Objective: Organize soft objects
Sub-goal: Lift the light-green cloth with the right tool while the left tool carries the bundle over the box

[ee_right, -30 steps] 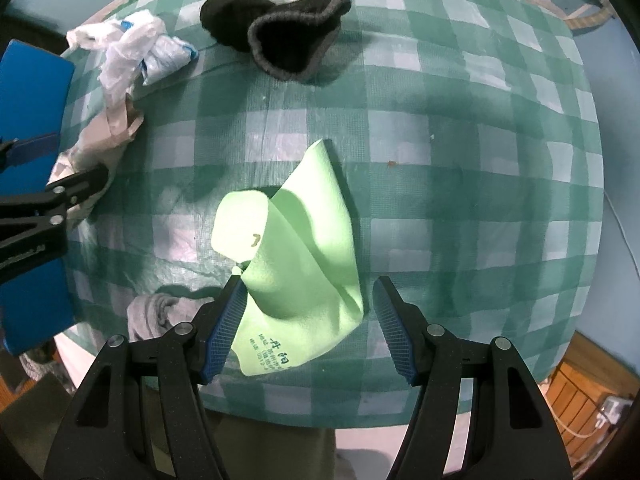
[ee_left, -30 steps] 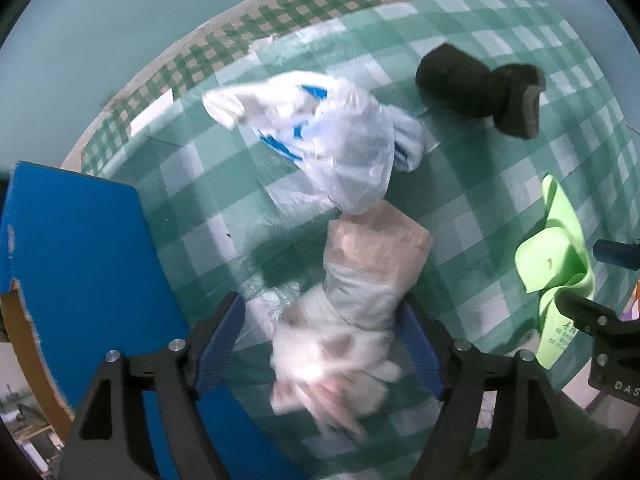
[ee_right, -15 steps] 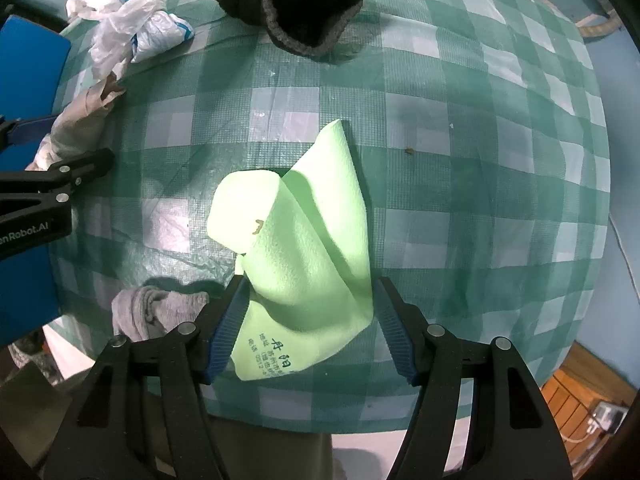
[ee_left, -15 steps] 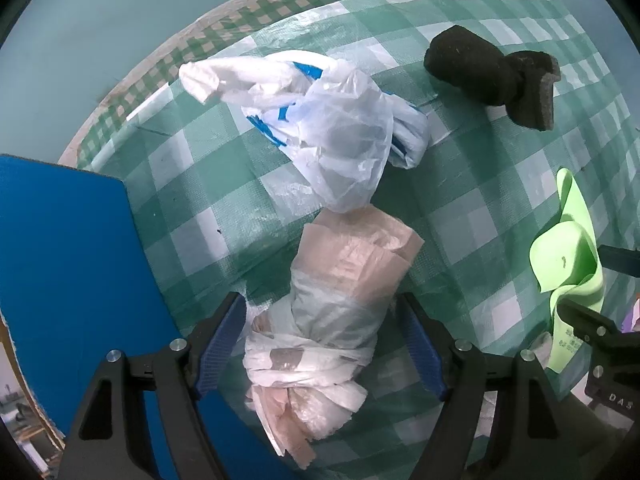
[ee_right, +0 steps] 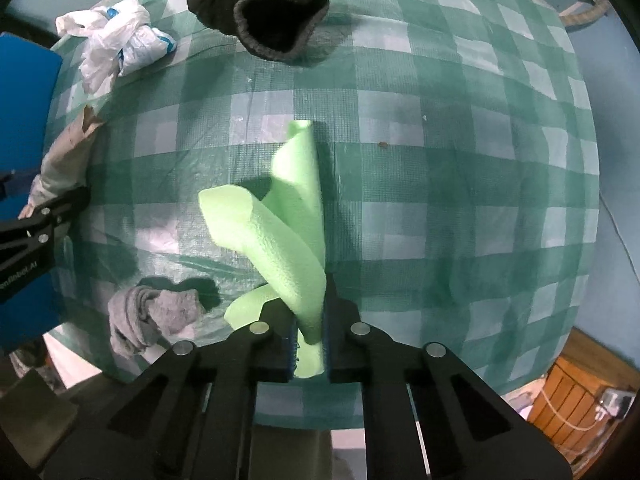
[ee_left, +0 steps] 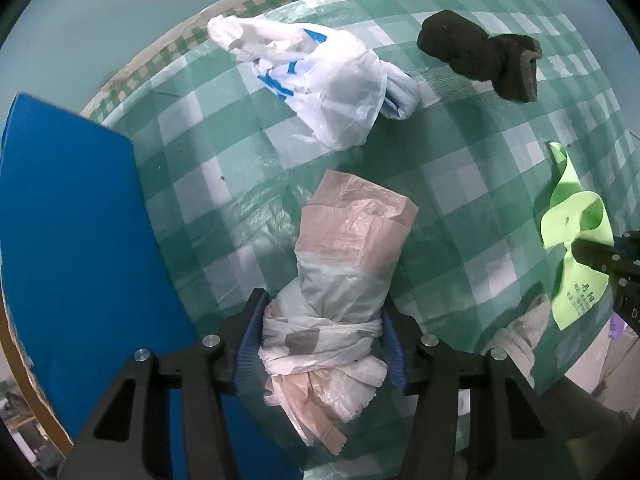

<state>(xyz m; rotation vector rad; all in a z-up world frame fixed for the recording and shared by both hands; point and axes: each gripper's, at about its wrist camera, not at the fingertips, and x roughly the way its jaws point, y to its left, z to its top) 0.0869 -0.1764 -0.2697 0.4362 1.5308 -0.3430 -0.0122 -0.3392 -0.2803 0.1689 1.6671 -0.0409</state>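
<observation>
My left gripper (ee_left: 322, 338) is shut on a knotted bundle of beige and white plastic bags (ee_left: 340, 276), squeezing its tied waist on the green checked tablecloth (ee_left: 224, 152). My right gripper (ee_right: 310, 330) is shut on a light green foam cloth (ee_right: 288, 236), which stands up crumpled between the jaws; the cloth also shows at the right of the left wrist view (ee_left: 576, 240). The bundle shows at the left edge of the right wrist view (ee_right: 60, 164).
A white and blue plastic bag (ee_left: 320, 76) and a black knit hat (ee_left: 480, 60) lie further back. A grey sock (ee_right: 152, 316) lies near the front table edge. A blue board (ee_left: 72, 260) stands at the left.
Both grippers have closed: the left onto the bag bundle, the right onto the green cloth, which now bunches upright. Both moved slightly forward.
</observation>
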